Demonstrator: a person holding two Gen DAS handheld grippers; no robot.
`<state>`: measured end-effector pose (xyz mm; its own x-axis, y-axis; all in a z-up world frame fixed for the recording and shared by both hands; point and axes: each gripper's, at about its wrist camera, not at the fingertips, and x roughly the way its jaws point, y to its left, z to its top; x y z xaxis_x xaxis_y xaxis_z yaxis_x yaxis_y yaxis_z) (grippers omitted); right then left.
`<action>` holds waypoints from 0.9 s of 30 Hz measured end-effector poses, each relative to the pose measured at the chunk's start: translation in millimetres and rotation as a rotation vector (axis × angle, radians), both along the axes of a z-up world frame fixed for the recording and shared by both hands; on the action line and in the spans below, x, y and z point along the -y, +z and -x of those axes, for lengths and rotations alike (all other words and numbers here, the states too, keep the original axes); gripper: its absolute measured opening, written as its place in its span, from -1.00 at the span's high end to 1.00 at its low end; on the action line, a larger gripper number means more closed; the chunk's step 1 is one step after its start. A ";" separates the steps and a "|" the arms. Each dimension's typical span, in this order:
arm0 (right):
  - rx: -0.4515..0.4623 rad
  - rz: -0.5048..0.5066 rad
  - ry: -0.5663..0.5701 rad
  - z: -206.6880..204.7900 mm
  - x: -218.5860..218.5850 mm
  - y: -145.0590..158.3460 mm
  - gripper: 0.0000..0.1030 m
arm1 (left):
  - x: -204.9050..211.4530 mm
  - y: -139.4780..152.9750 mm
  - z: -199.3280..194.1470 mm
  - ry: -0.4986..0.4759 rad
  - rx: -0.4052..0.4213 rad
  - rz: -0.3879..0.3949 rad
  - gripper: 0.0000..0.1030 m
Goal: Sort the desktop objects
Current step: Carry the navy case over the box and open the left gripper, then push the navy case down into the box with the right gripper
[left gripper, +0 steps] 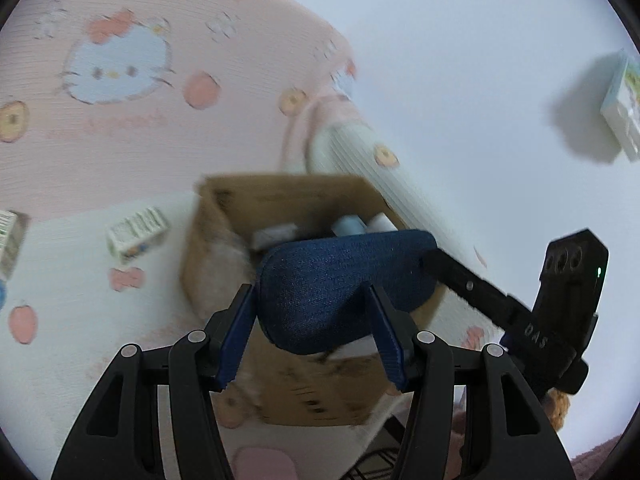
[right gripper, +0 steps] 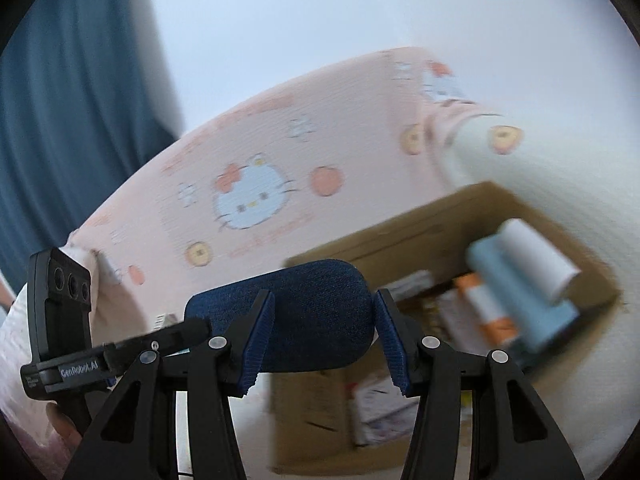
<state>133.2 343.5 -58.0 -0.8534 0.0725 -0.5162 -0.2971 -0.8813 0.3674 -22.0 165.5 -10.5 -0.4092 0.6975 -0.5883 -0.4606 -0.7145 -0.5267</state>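
Note:
Both grippers hold one dark blue fabric case (left gripper: 340,288), each at one end, above an open cardboard box (left gripper: 224,216). My left gripper (left gripper: 312,312) is shut on the case's near end. My right gripper (right gripper: 324,320) is shut on the case (right gripper: 316,312) at its other end. In the right wrist view the box (right gripper: 400,240) holds white and light blue rolls (right gripper: 524,284) and small packages. The right gripper's body (left gripper: 560,304) shows in the left wrist view, and the left gripper's body (right gripper: 60,320) in the right wrist view.
A pink Hello Kitty cover (left gripper: 120,68) lies behind the box on the pale surface. A small white carton (left gripper: 136,236) lies left of the box, another (left gripper: 10,240) at the left edge. A white box (left gripper: 622,108) is at far right. A blue curtain (right gripper: 68,80) hangs at left.

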 end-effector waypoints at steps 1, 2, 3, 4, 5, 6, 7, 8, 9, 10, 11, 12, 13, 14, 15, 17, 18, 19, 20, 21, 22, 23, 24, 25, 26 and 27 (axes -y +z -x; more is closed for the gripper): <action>0.017 0.010 -0.014 -5.3 -10.8 -1.2 0.05 | -8.3 -2.6 -0.4 -0.016 0.011 0.008 -0.17; 0.027 0.016 -0.022 -8.8 -16.6 -3.1 0.05 | -15.7 -4.4 -0.1 -0.031 0.019 0.018 -0.16; 0.039 0.023 -0.030 -13.3 -23.1 -6.3 0.05 | -23.7 -7.0 -0.7 -0.045 0.029 0.033 -0.16; 0.049 0.030 -0.032 -16.6 -27.9 -8.2 0.05 | -26.2 -8.7 -1.4 -0.051 0.034 0.042 -0.16; 0.058 0.040 -0.032 -19.5 -32.3 -10.9 0.05 | -31.4 -10.4 -4.3 -0.062 0.038 0.055 -0.16; 0.064 0.050 -0.031 -22.3 -35.5 -13.7 0.05 | -35.1 -12.1 -5.5 -0.072 0.044 0.068 -0.16; 0.073 0.066 -0.031 -25.6 -39.7 -18.3 0.05 | -37.5 -13.3 -7.1 -0.081 0.052 0.080 -0.16; 0.078 0.075 -0.029 -27.6 -42.2 -20.9 0.05 | -39.2 -14.4 -8.5 -0.092 0.061 0.094 -0.16; 0.081 0.083 -0.029 -29.4 -43.7 -24.0 0.05 | -41.4 -16.3 -10.5 -0.105 0.074 0.105 -0.16; 0.087 0.089 -0.028 -30.8 -45.4 -27.1 0.05 | -39.5 -17.0 -13.6 -0.110 0.079 0.108 -0.16; 0.091 0.100 -0.030 -32.8 -47.0 -30.3 0.05 | -39.4 -16.2 -15.6 -0.112 0.075 0.114 -0.16; 0.094 0.111 -0.028 -33.5 -47.4 -32.9 0.05 | -40.7 -14.6 -19.0 -0.110 0.064 0.129 -0.16; 0.095 0.133 -0.018 -35.6 -48.5 -36.3 0.05 | -42.5 -13.8 -21.2 -0.115 0.065 0.148 -0.16; 0.100 0.154 -0.006 -37.1 -49.6 -39.7 0.05 | -43.8 -12.8 -22.0 -0.122 0.070 0.162 -0.16; 0.107 0.160 0.000 -37.5 -49.2 -41.6 0.05 | -44.7 -12.2 -22.9 -0.133 0.074 0.170 -0.16; 0.127 0.140 -0.012 -40.7 -48.3 -44.7 0.05 | -46.4 -11.1 -23.5 -0.151 0.088 0.181 -0.17; 0.141 0.118 -0.015 -41.4 -47.2 -44.8 0.04 | -46.9 -9.9 -24.1 -0.165 0.095 0.178 -0.17; 0.151 0.104 -0.017 -42.1 -46.0 -44.1 0.04 | -47.6 -8.8 -24.6 -0.177 0.100 0.175 -0.17; 0.165 0.078 -0.020 -43.3 -45.2 -43.3 0.03 | -48.5 -7.7 -25.6 -0.185 0.102 0.178 -0.17; 0.168 0.069 -0.024 -45.5 -44.6 -42.6 0.03 | -49.8 -6.4 -26.9 -0.195 0.094 0.185 -0.17; 0.173 0.057 -0.029 -47.1 -44.4 -41.2 0.03 | -50.3 -5.8 -28.0 -0.200 0.082 0.193 -0.17; 0.178 0.050 -0.029 -48.2 -44.4 -39.8 0.02 | -50.6 -5.7 -28.6 -0.202 0.072 0.206 -0.17; 0.182 0.049 -0.023 -49.3 -44.3 -38.9 0.01 | -50.9 -5.6 -28.5 -0.201 0.068 0.216 -0.17; 0.187 0.045 -0.022 -50.1 -43.5 -37.6 0.01 | -50.9 -6.4 -27.9 -0.201 0.067 0.224 -0.17; 0.190 0.039 -0.020 -50.1 -42.6 -36.5 0.01 | -49.8 -7.4 -27.3 -0.199 0.067 0.225 -0.17; 0.195 0.030 -0.016 -49.8 -41.2 -35.1 0.00 | -49.0 -7.8 -26.8 -0.193 0.067 0.225 -0.17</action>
<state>183.0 384.7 -93.1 -0.7362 0.0672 -0.6734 -0.3787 -0.8656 0.3276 4.8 214.5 -18.3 -0.2370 0.6078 -0.7579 -0.5691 -0.7191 -0.3988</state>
